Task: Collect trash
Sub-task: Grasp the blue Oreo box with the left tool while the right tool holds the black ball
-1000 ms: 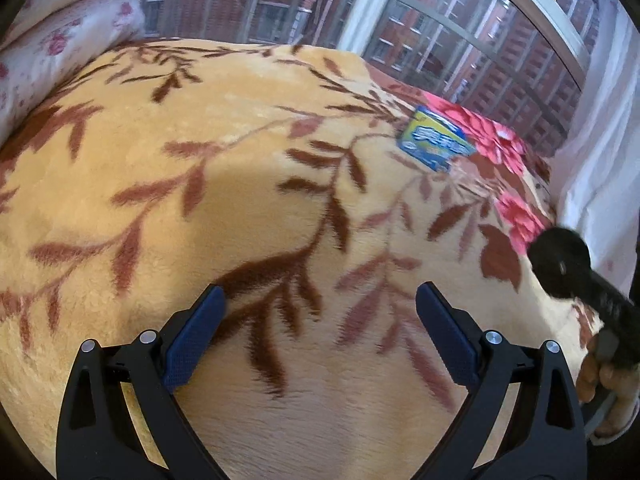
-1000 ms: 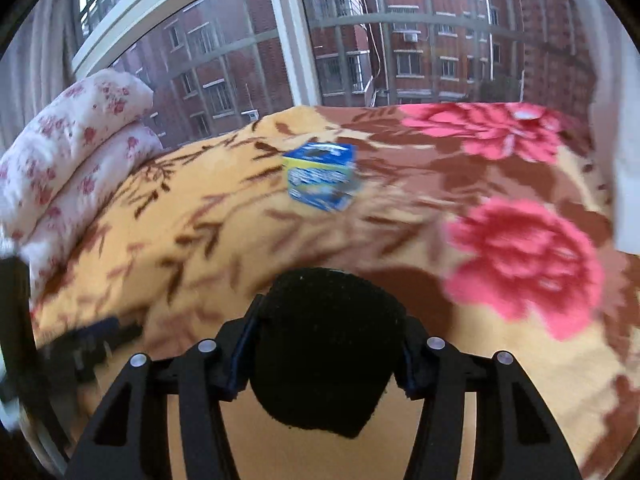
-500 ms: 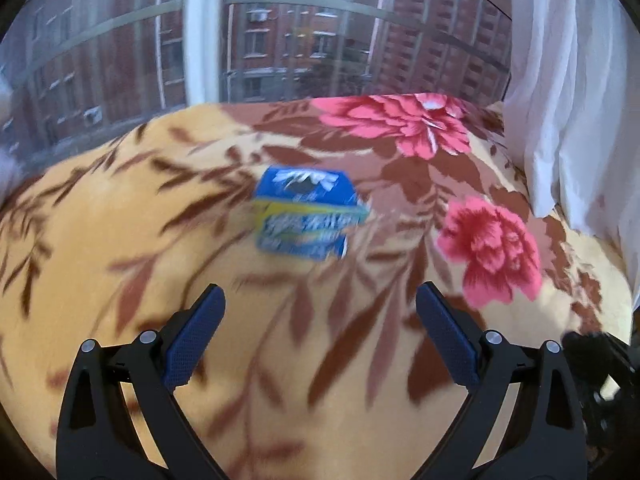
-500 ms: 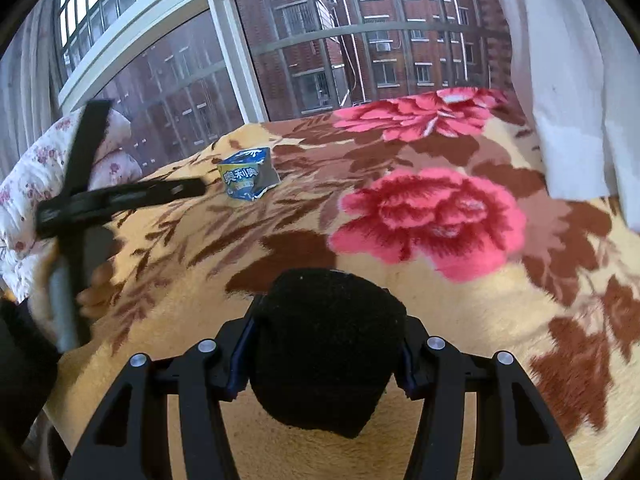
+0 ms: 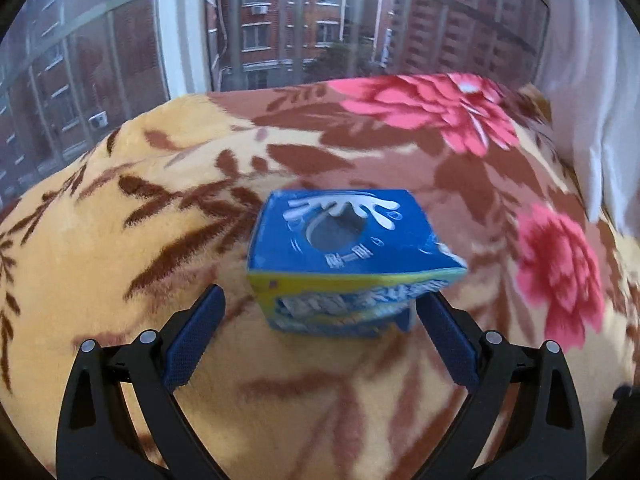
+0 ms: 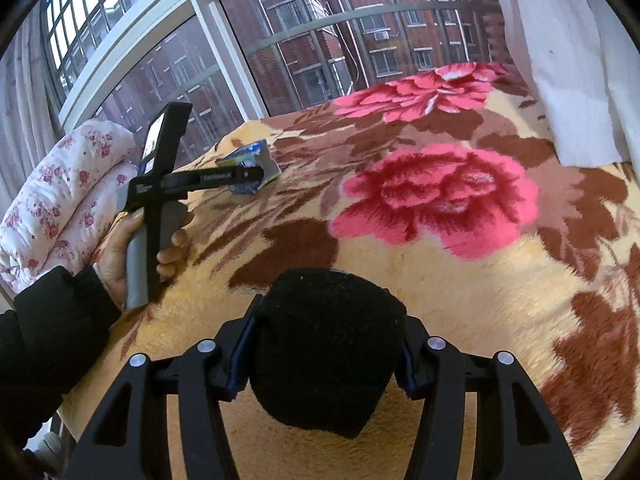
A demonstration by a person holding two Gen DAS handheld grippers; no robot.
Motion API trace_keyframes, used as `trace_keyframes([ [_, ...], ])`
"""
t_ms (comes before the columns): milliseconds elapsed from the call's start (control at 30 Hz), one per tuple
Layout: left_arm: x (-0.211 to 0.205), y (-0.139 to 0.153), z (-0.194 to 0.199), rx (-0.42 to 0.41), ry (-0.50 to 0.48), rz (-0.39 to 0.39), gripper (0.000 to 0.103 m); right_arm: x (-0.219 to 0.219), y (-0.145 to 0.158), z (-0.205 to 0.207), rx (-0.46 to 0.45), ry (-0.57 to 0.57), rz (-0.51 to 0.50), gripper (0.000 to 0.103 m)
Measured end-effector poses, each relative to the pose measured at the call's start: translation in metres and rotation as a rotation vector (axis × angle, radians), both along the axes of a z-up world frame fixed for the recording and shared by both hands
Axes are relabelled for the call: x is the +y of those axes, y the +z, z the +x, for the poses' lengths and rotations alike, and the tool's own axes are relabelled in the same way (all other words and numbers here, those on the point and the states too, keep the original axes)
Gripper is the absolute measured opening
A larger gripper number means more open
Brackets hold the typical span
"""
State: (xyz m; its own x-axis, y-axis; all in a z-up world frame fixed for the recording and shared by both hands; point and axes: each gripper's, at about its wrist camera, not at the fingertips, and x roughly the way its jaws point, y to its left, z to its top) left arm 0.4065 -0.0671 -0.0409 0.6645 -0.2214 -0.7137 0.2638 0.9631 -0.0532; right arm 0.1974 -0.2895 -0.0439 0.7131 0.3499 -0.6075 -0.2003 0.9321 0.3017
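- Our left hand-held gripper (image 5: pixel 320 322) is wide open, its fingers flanking the blue carton (image 5: pixel 348 256) on the bed (image 5: pixel 120 216), not yet gripping.
- Our right hand-held gripper (image 6: pixel 324 354) is clamped on a black lump (image 6: pixel 324 344), seemingly already collected.
- The carton remains to be picked up.

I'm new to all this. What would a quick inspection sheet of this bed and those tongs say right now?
Surface: plush yellow blanket with brown leaves and pink flowers, on a bed.
Job's things: crumpled blue and yellow carton lying on the blanket; round black fuzzy object.
Clutter: nothing seen.
Tongs: left tongs open, fingers either side of the carton's near end, not closed on it; right tongs shut on the black object.
Cables: nothing seen.
Surroundings: large window onto brick buildings, white curtain, rolled floral quilt.
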Motion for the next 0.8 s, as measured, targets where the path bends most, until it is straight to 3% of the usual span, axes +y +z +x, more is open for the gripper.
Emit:
trace_keyframes([
  [100, -0.001, 0.0, 0.003, -0.023, 0.002, -0.003, 0.088, -0.003, -0.002, 0.001, 0.008, -0.009, 0.017, 0.055],
  [133, -0.002, -0.001, 0.003, -0.027, -0.005, 0.003, 0.081, -0.003, -0.002, 0.001, 0.007, -0.011, 0.017, 0.055],
  [167, -0.004, -0.002, 0.004, -0.018, -0.023, 0.003, 0.066, -0.002, -0.001, 0.001, 0.006, -0.011, 0.016, 0.055],
  [333, -0.014, -0.004, 0.0, -0.035, -0.032, 0.062, 0.065, -0.002, -0.001, 0.0, 0.003, -0.014, 0.013, 0.055],
  [500, -0.006, 0.001, -0.008, -0.017, 0.006, 0.023, 0.065, -0.004, -0.001, 0.002, 0.008, -0.022, 0.017, 0.055],
  [700, 0.002, 0.023, -0.048, -0.041, 0.067, -0.011, 0.065, -0.005, -0.001, 0.002, 0.005, -0.025, 0.014, 0.055],
  [800, 0.002, 0.038, -0.082, -0.078, 0.096, 0.012, 0.065, -0.003, 0.001, 0.0, -0.009, -0.032, -0.002, 0.055],
])
